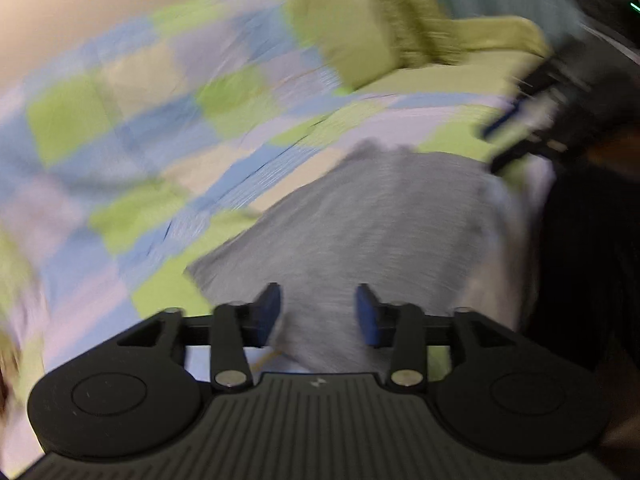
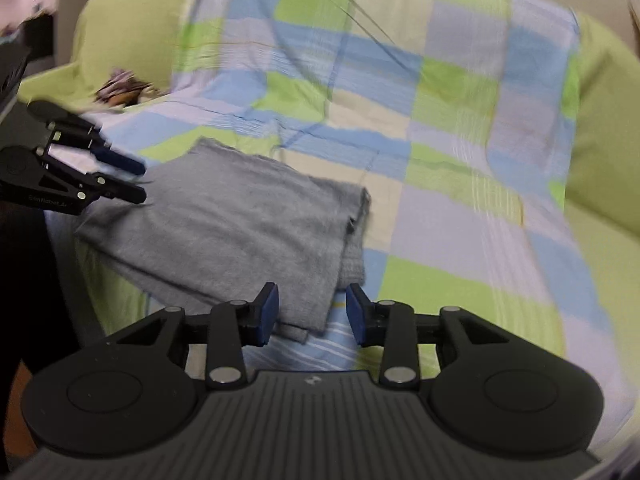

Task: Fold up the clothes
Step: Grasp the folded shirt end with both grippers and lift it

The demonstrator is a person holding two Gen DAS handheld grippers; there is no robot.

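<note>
Right gripper (image 2: 312,312), jaws spread and empty, above the near corner of a folded grey knit garment (image 2: 224,224) lying on a checked blue-green-lilac sheet (image 2: 440,152). Left gripper (image 1: 318,312) likewise spread. Garment probably soft, light, limp; best pinched at a layered edge.

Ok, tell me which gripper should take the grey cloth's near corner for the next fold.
Right, probably. The right gripper is open just before the folded grey knit cloth's near corner; the left gripper sits at its far-left edge.
</note>
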